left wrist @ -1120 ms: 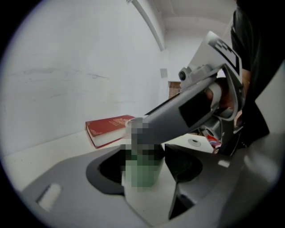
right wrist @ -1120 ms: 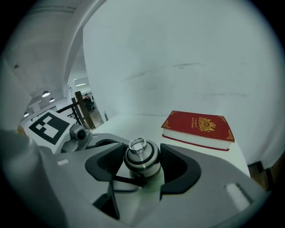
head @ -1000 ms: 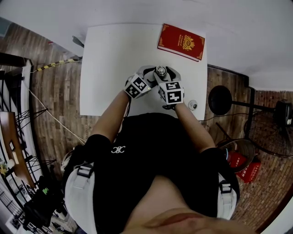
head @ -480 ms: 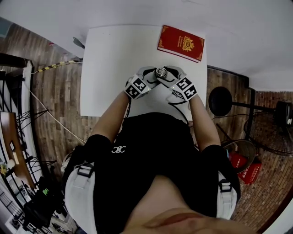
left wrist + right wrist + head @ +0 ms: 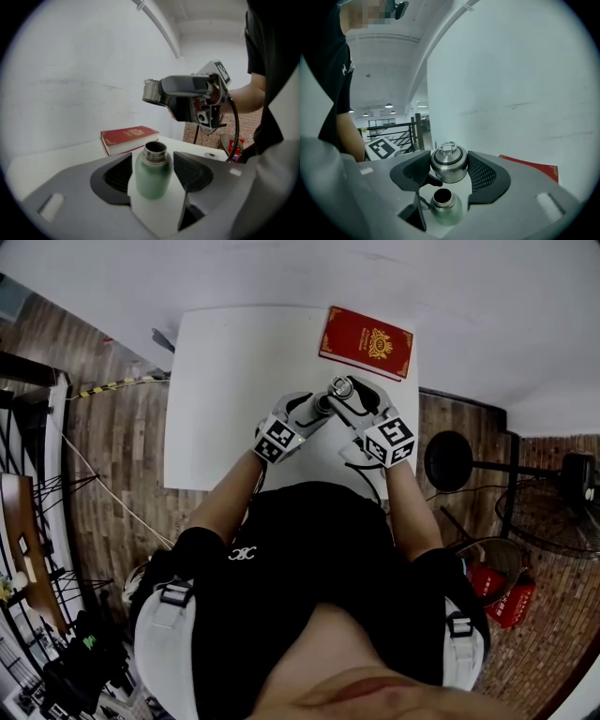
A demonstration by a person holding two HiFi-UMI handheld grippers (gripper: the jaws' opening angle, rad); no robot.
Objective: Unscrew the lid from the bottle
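Lid [image 5: 448,164] pinched in right claw [image 5: 449,172] above bottle [image 5: 153,182] (left claw [image 5: 152,169] grips it).

Loft-like studio hall: white bench [image 5: 234,362] on plank floor [image 5: 112,446], wire fan [image 5: 562,521] at 3 o'clock, black railing [image 5: 389,129], ceiling lamps [image 5: 388,106].

Bottle [image 5: 153,176]: matte green body, bare silver neck.
Lid [image 5: 448,164]: brushed silver with one dark band.
Book [image 5: 367,342]: red cover, gold emblem; the border appears gold too.
Table [image 5: 244,371]: plain white.
Left gripper [image 5: 322,406]: grey shell, black ribbed pads [image 5: 117,176].
Right gripper [image 5: 341,389]: grey shell, black ribbed pads.
Marker cubes [image 5: 277,439]: black-and-white squares.
Floor [image 5: 112,456]: brown wood planks.
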